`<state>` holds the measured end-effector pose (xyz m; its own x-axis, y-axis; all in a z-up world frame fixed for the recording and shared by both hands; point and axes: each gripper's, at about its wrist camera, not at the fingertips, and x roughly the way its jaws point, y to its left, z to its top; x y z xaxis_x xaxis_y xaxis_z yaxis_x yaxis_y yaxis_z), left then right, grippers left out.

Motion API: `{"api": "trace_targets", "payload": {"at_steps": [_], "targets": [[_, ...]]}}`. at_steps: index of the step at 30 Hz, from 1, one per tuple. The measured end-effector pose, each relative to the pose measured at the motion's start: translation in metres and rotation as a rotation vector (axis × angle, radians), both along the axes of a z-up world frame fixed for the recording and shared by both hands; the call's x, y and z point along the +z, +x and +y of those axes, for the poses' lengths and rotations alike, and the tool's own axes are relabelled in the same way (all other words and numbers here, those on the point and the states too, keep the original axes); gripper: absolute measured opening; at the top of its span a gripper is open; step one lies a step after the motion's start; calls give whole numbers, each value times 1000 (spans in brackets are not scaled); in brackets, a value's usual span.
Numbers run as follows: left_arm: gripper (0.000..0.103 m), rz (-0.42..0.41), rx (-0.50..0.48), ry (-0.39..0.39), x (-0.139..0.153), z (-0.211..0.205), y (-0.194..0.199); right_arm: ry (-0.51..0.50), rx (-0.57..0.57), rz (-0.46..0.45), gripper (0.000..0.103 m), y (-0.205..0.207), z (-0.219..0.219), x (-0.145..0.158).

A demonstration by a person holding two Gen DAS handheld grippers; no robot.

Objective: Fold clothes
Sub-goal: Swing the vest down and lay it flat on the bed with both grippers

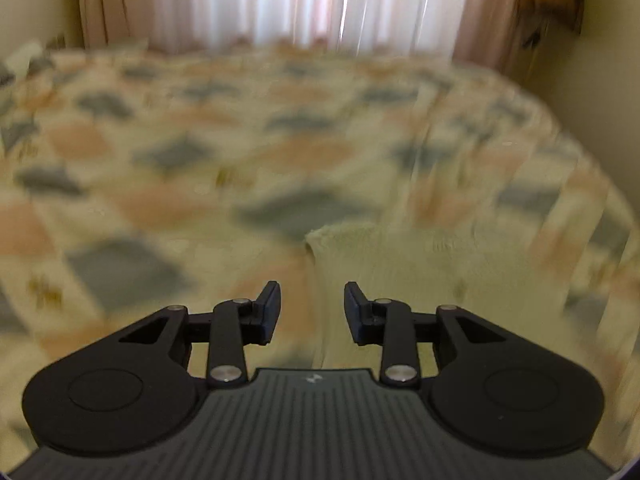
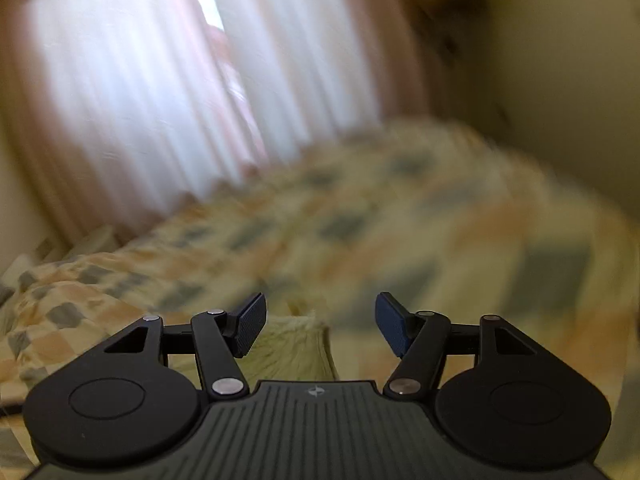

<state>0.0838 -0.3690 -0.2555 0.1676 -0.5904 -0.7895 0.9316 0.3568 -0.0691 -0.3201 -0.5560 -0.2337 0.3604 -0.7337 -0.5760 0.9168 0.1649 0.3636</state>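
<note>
Cream-yellow fuzzy knit garment [image 1: 400,264] lies on the bed's patchwork quilt of peach, grey and cream squares [image 1: 168,152], and everything I do next turns on where it sits between my two hands. From my left gripper [image 1: 312,312] the cloth spreads ahead and off to the right, its left edge running almost straight away from me through the gap between the jaws, with a rumpled corner just beyond them. My right gripper [image 2: 320,324] sees the same garment [image 2: 296,344] low and left of centre, a narrow end poking up between its jaws. Both grippers stand apart with nothing pressed between the pads, the right one wider. Blur hides the garment's full outline, so I cannot tell its long axis. I judge the left hand nearer to a usable edge.
</note>
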Motion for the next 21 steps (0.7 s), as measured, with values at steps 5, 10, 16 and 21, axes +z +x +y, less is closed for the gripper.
{"api": "trace_targets", "payload": {"at_steps": [5,10,16,21], "targets": [[30,144,43,170,-62,136,-12,219,8,44,63,-74,100,-67],[43,312,123,260,-79,222,-46,444,9,41,63,-140,186,-98],[48,393,230,233,-107,240,-64,525,18,-75,71,-168,205,-114],[10,398,249,187,-118,243,-77,565,85,-87,63,-165,192,-144]]}}
